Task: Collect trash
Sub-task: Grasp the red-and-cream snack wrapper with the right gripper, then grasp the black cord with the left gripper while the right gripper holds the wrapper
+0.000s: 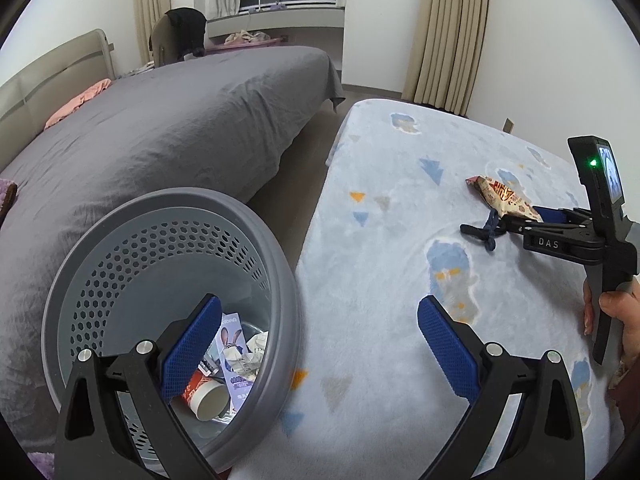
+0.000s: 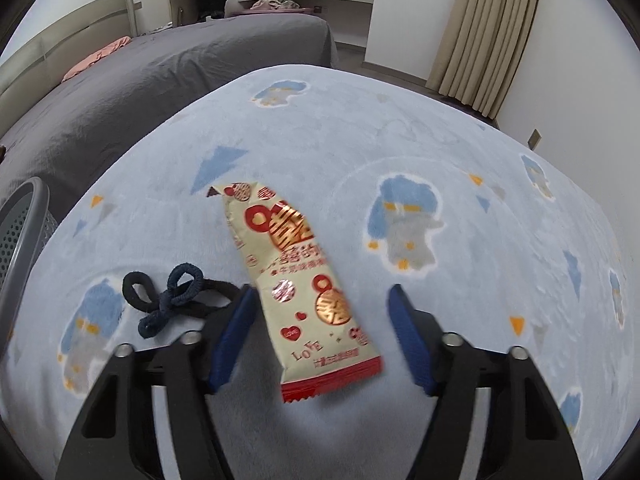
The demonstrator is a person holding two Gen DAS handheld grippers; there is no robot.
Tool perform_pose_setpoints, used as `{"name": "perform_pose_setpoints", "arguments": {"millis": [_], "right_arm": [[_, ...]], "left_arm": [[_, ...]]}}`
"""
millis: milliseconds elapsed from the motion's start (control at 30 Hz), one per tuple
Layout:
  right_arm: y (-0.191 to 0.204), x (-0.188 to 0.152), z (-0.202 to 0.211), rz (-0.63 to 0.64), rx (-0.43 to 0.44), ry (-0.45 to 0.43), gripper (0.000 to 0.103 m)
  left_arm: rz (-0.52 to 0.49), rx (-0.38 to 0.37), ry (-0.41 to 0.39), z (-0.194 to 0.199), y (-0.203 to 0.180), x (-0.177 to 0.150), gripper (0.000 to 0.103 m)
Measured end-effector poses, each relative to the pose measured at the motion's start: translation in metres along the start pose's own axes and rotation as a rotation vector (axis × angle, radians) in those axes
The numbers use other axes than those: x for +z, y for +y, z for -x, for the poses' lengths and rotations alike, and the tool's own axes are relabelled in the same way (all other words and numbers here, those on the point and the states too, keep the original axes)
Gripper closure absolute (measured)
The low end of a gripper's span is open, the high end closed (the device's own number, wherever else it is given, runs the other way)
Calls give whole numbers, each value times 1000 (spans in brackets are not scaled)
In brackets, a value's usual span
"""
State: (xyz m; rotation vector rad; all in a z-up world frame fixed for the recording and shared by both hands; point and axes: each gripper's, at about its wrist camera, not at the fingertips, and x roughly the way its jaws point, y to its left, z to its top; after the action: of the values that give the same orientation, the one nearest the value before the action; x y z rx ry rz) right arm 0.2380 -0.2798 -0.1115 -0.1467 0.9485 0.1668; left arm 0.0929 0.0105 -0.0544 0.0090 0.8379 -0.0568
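A cream and red snack wrapper [image 2: 296,264] lies on the light blue blanket [image 2: 440,140], tilted, its red crimped end nearest me. My right gripper [image 2: 322,292] is open around it: the left pad sits at the wrapper's edge, while the right pad stands clear of it. From the left wrist view the same wrapper [image 1: 504,196] lies at the right gripper [image 1: 504,220]. My left gripper [image 1: 320,308] is open and holds nothing, with one finger over the grey perforated basket [image 1: 288,272]. The basket holds a paper cup, crumpled paper and cartons.
A dark blue hair tie [image 2: 168,292] lies on the blanket just left of the right gripper's left finger. A bed with a grey cover [image 1: 160,120] runs along the left, with a strip of floor between it and the blanket. A hand [image 1: 624,320] grips the right tool.
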Motion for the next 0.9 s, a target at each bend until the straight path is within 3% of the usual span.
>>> {"name": "perform_pose_setpoints", "arguments": {"millis": [100, 133, 500, 900], "right_arm": [[7, 1, 2, 19, 6, -3, 65], [8, 0, 2, 16, 5, -4, 66], [5, -21, 33, -102, 25, -16, 68], [-18, -74, 100, -272, 26, -38, 68]], "left_arm": [[-2, -2, 2, -1, -1, 0, 7], [-3, -2, 2, -1, -1, 0, 7], [-27, -22, -12, 8, -6, -2, 7], [-84, -119, -34, 21, -38, 0, 7]]}}
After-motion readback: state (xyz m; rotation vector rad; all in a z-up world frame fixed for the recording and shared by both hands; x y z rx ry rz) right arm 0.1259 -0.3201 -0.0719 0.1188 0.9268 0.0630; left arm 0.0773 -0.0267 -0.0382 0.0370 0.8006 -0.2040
